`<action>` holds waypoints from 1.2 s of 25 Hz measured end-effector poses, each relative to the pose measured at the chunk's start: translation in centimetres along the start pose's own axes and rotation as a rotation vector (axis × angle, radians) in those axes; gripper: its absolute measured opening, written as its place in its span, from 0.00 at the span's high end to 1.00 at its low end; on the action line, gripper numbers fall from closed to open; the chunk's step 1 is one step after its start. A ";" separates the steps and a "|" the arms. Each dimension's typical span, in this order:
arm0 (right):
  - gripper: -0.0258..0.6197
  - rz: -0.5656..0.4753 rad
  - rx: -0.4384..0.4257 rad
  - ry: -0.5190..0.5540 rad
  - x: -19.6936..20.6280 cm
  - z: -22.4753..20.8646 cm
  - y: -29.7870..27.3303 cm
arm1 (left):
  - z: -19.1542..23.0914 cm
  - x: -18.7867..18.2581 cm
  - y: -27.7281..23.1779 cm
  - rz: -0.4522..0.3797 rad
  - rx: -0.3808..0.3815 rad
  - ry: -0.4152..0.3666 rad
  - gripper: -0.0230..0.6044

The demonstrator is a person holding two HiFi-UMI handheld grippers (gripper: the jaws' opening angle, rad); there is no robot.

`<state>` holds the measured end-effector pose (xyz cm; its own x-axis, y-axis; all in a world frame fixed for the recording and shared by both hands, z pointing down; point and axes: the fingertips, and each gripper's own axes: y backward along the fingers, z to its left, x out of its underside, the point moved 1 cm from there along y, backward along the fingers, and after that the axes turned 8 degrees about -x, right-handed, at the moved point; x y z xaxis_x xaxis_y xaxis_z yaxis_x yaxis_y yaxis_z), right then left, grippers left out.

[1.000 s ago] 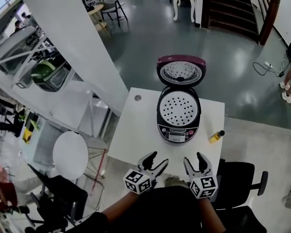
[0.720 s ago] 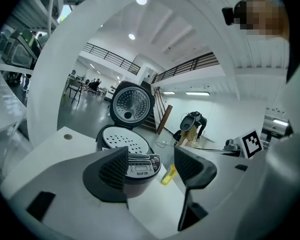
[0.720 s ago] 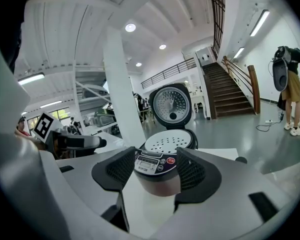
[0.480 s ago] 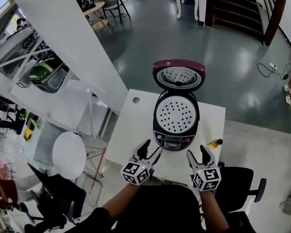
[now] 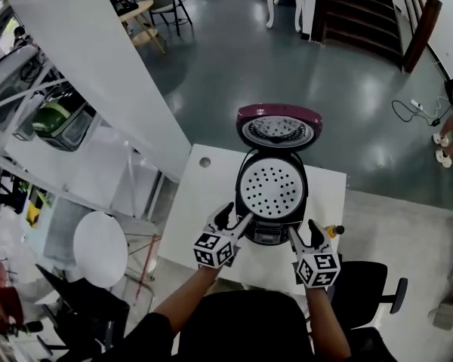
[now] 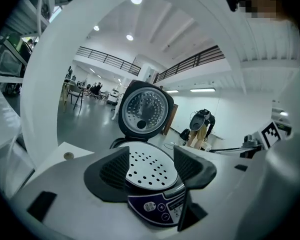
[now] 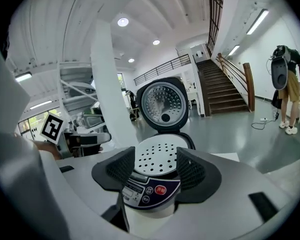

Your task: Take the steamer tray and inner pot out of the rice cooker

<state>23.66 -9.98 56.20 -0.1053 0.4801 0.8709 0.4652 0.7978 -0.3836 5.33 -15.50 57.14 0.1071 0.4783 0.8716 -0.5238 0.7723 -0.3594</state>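
Steamer tray (image 5: 272, 188), white and dotted with holes, lies flat in the mouth of the open rice cooker (image 5: 270, 234) on the white worktop (image 5: 200, 210), and neither gripper touches it.

Nearest the camera, both forearms reach forward from the person's body, roughly parallel. Each gripper is held with its marker cube toward the person and its jaws pointing at the cooker's front. The left gripper (image 5: 234, 216) hovers at the cooker's front left corner, jaws apart with nothing held. In the left gripper view the control panel and tray show through the gap. The right gripper (image 5: 303, 232) hovers at the front right corner, jaws likewise apart and empty. Just to its right a small yellow bottle (image 5: 333, 231) with a dark cap rests on the worktop.

Black-and-white square markers cover the cubes. The cooker's control panel (image 7: 142, 191) carries a small display, a red button with white characters and several round dark buttons; the print is too small to read.

Behind the tray the maroon-rimmed lid (image 5: 279, 129) stands open, its perforated metal inner plate facing forward. Farther off, a round hole (image 5: 204, 161) sits near the worktop's far left corner.
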 end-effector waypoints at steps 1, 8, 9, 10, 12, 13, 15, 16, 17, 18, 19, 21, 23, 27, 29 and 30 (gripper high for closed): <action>0.61 0.002 0.012 0.009 -0.3 -0.6 -0.5 | 0.2 0.0 -0.8 0.008 0.003 -0.003 0.55; 0.61 0.034 0.090 0.065 -1.5 -4.2 -3.7 | 1.8 0.1 -5.2 0.065 0.018 -0.005 0.55; 0.61 0.045 0.094 0.067 -1.4 -4.7 -4.3 | 1.9 0.1 -5.7 0.066 0.021 -0.007 0.55; 0.61 0.061 0.095 0.067 -1.2 -5.3 -4.9 | 2.1 0.1 -6.3 0.069 0.021 -0.012 0.55; 0.61 0.107 0.085 0.053 -0.4 -6.2 -6.1 | 2.7 0.5 -7.3 0.088 0.015 -0.024 0.55; 0.61 0.136 0.075 0.043 0.1 -6.6 -6.8 | 3.0 0.7 -7.7 0.101 0.010 -0.031 0.55; 0.61 0.189 0.058 0.037 1.0 -7.3 -8.0 | 3.8 1.1 -8.8 0.129 -0.001 -0.047 0.55; 0.61 0.213 0.055 0.048 1.3 -7.7 -8.7 | 4.3 1.4 -9.3 0.147 -0.007 -0.054 0.55; 0.61 0.234 0.057 0.064 1.6 -8.1 -9.2 | 4.6 1.8 -9.8 0.167 -0.012 -0.062 0.55; 0.61 0.256 0.061 0.083 1.9 -8.6 -9.7 | 4.9 2.3 -10.3 0.190 -0.016 -0.072 0.55; 0.61 0.279 0.066 0.102 2.4 -9.1 -10.2 | 5.1 2.8 -10.6 0.212 -0.020 -0.086 0.55; 0.61 0.324 0.075 0.134 3.2 -10.0 -11.1 | 5.6 3.3 -11.2 0.246 -0.028 -0.117 0.55; 0.61 0.344 0.082 0.147 3.6 -10.7 -11.9 | 5.9 3.4 -11.7 0.267 -0.034 -0.142 0.55; 0.61 0.384 0.078 0.159 4.4 -11.3 -13.3 | 6.5 4.2 -12.7 0.316 -0.045 -0.183 0.55; 0.61 0.419 0.083 0.215 4.6 -11.4 -13.9 | 6.6 4.5 -13.2 0.351 -0.050 -0.244 0.55; 0.61 0.433 0.087 0.245 4.6 -11.4 -14.3 | 6.7 4.7 -13.5 0.366 -0.049 -0.282 0.55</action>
<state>26.56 -23.31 69.24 0.2960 0.6823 0.6685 0.3447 0.5764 -0.7409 7.26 -26.44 68.27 -0.3149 0.5960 0.7386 -0.4429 0.5960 -0.6698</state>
